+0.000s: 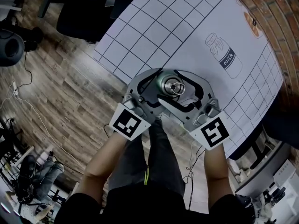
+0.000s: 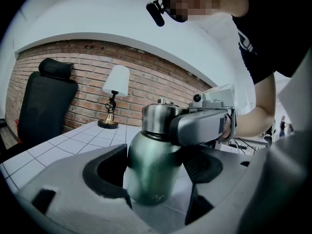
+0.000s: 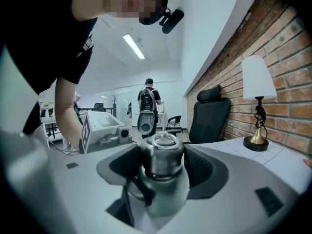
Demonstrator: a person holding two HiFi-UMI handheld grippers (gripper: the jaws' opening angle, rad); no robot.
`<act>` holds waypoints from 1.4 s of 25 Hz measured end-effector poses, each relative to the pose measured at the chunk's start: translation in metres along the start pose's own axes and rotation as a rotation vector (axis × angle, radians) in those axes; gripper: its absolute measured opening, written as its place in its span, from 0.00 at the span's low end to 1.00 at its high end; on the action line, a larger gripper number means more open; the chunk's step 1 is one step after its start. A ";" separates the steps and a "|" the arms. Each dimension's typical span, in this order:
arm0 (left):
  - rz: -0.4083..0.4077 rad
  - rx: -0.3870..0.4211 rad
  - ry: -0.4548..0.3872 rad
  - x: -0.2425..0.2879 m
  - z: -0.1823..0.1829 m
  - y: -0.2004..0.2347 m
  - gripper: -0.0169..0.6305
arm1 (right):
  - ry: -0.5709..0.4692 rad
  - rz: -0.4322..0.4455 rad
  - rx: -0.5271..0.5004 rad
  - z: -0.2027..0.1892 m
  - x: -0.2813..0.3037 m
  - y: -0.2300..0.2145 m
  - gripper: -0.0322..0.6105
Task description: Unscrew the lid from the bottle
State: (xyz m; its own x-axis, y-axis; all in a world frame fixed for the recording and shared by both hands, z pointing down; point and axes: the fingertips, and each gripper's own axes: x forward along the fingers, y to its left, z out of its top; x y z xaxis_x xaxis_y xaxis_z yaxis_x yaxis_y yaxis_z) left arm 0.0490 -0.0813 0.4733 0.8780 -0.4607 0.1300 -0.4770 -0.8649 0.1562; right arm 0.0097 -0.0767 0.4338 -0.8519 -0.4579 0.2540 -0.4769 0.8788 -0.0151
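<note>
At the 7 o'clock edge of the table [image 1: 154, 36], the left gripper [image 2: 157, 172] clamps the body of the bottle [image 2: 151, 155] while the right gripper [image 3: 162, 168] pinches the lid [image 3: 162, 152], seemingly set for a loosening twist against the braced body.

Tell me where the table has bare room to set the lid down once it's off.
Bare gridded cloth lies beyond the bottle, running up to the lamp, and left of the milk drawing, which is only print. The near edge is crowded: the left gripper clamps the bottle and the right gripper clamps the lid there.
</note>
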 end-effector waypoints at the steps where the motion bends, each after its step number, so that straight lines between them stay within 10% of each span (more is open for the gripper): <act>1: 0.000 0.000 -0.001 0.000 0.000 0.000 0.55 | -0.018 -0.017 0.029 0.001 -0.001 0.000 0.49; 9: 0.000 -0.006 -0.001 -0.001 0.000 0.000 0.55 | -0.143 -0.424 0.161 0.009 -0.013 -0.011 0.49; 15: 0.003 -0.006 -0.005 0.000 0.000 -0.001 0.55 | -0.110 -0.544 0.175 0.003 -0.011 -0.016 0.49; 28: 0.001 -0.017 -0.008 0.000 0.000 -0.001 0.55 | -0.080 -0.486 0.148 0.003 -0.006 -0.014 0.46; 35: 0.001 -0.018 -0.009 0.000 0.000 -0.001 0.55 | -0.028 -0.241 0.082 -0.002 -0.005 -0.007 0.46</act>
State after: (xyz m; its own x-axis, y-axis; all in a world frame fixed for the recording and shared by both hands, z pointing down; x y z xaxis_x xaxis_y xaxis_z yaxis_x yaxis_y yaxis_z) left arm 0.0497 -0.0801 0.4733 0.8777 -0.4636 0.1212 -0.4786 -0.8606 0.1740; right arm 0.0175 -0.0799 0.4347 -0.7168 -0.6573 0.2328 -0.6817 0.7307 -0.0361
